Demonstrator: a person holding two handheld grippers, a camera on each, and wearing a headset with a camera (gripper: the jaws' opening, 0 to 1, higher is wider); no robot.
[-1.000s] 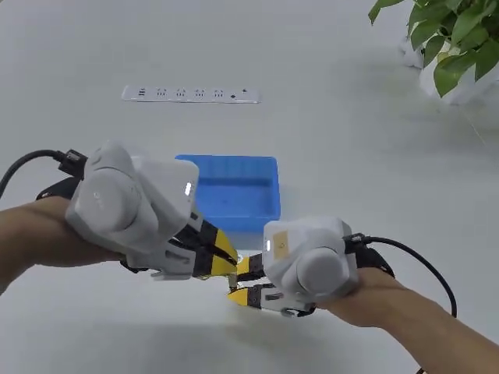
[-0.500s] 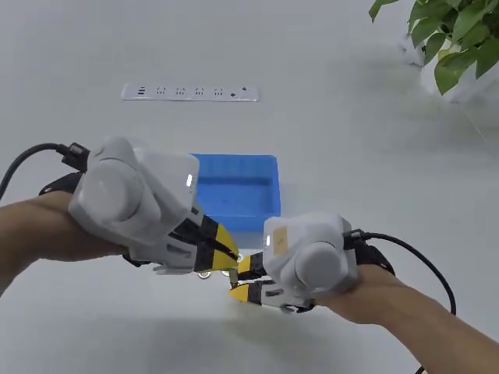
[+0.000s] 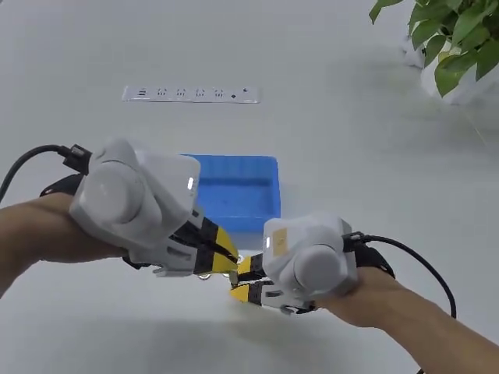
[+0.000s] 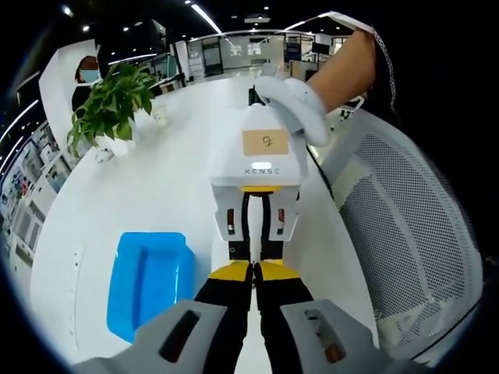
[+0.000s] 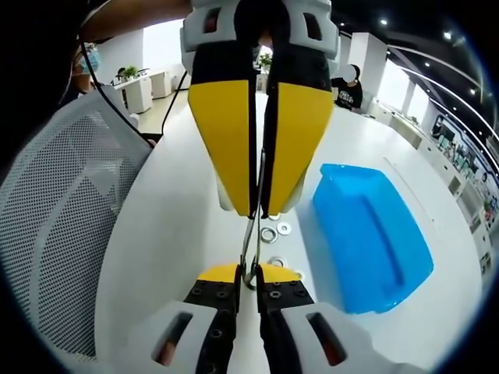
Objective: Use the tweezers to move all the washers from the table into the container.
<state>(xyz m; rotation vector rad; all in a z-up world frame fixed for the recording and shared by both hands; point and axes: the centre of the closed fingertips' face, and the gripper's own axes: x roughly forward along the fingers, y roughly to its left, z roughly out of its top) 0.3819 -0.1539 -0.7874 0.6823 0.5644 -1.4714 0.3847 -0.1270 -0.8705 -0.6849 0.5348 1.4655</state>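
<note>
Both claws are pressed together on the tweezers (image 5: 251, 238). The left claw (image 5: 261, 210) hides their far part, and the right claw (image 5: 249, 274) pinches the near end. A few washers (image 5: 269, 234) lie on the counter (image 5: 175, 234) at 1 o'clock from the right claw's tips. The blue container (image 5: 366, 234) sits at 3 o'clock.
</note>
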